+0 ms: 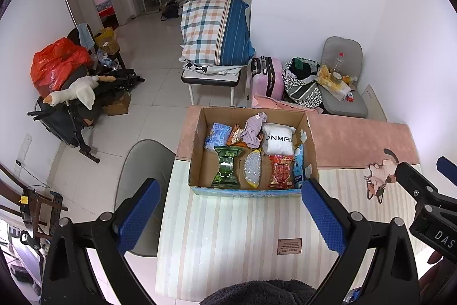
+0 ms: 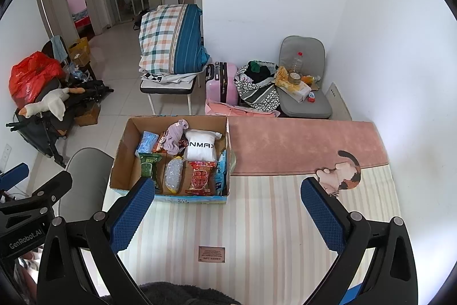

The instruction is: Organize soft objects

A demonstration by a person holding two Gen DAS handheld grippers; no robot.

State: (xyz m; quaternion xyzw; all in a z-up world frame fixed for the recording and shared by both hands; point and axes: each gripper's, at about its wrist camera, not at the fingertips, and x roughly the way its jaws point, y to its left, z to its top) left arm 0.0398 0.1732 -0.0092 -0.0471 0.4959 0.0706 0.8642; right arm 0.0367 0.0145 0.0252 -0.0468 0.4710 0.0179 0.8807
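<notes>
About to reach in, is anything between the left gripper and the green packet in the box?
Only the cardboard box's near wall stands before the green packet; the left gripper, open, must clear it from above.

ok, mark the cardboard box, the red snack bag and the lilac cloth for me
cardboard box [image 1: 198, 146], left wrist view, bare inner left wall.
red snack bag [image 1: 282, 171], left wrist view, middle of its printed front.
lilac cloth [image 2: 174, 136], right wrist view, centre of the crumpled bundle.
</notes>
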